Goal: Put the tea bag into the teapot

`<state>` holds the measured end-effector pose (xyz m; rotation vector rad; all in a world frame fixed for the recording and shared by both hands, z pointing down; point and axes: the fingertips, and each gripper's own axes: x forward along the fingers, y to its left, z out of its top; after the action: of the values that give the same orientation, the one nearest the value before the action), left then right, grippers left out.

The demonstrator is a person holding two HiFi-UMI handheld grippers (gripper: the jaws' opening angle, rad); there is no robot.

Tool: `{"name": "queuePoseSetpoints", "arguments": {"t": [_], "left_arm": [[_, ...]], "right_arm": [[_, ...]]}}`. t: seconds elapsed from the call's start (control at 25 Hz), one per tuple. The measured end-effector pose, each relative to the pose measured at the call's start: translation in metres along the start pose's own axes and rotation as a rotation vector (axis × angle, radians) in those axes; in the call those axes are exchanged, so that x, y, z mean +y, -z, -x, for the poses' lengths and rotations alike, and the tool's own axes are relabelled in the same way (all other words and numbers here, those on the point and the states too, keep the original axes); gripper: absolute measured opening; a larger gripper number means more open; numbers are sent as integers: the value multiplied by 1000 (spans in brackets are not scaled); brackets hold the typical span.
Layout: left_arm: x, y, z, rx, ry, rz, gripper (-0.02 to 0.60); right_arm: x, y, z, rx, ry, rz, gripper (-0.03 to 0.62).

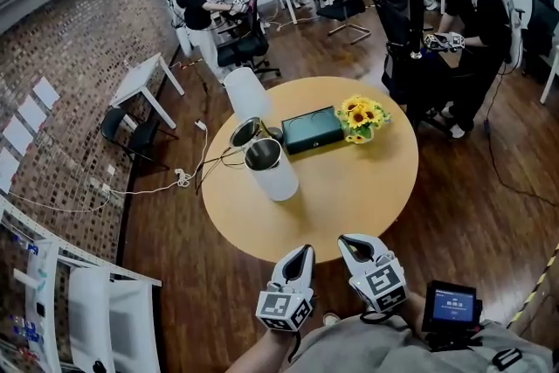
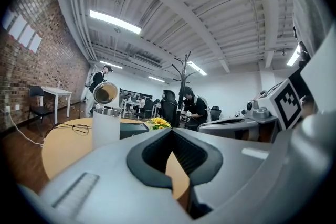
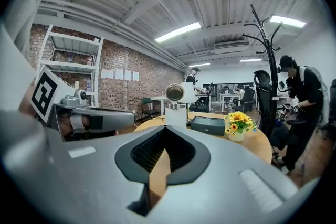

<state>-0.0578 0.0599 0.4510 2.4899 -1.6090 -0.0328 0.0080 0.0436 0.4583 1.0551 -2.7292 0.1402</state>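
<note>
The left hand-held gripper (image 2: 171,132), jaws together and empty, faces the round counter (image 2: 63,147) bearing a white teapot (image 2: 106,131) with its lid (image 2: 105,93) raised.

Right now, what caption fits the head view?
Shut, empty left gripper and right gripper before round wooden table with white open-lidded teapot, dark green box, yellow sunflowers.

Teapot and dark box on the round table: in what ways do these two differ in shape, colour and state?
The white teapot is a tall upright cylinder; the dark box is flat and rectangular. The white teapot has its lid swung open, while the dark box is closed. The dark box lies next to the sunflowers; the white teapot stands further from them. Both rest on the round table.
</note>
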Motion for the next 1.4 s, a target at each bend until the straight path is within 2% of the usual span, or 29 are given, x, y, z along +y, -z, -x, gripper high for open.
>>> {"name": "queuePoseSetpoints", "arguments": {"t": [0.56, 1.4], "left_arm": [[1, 6, 1, 17, 2, 15, 2], [10, -1, -2, 0, -7, 29, 2]], "right_arm": [[4, 6, -1, 26, -11, 9, 6], [1, -5, -8, 10, -2, 27, 6]]}}
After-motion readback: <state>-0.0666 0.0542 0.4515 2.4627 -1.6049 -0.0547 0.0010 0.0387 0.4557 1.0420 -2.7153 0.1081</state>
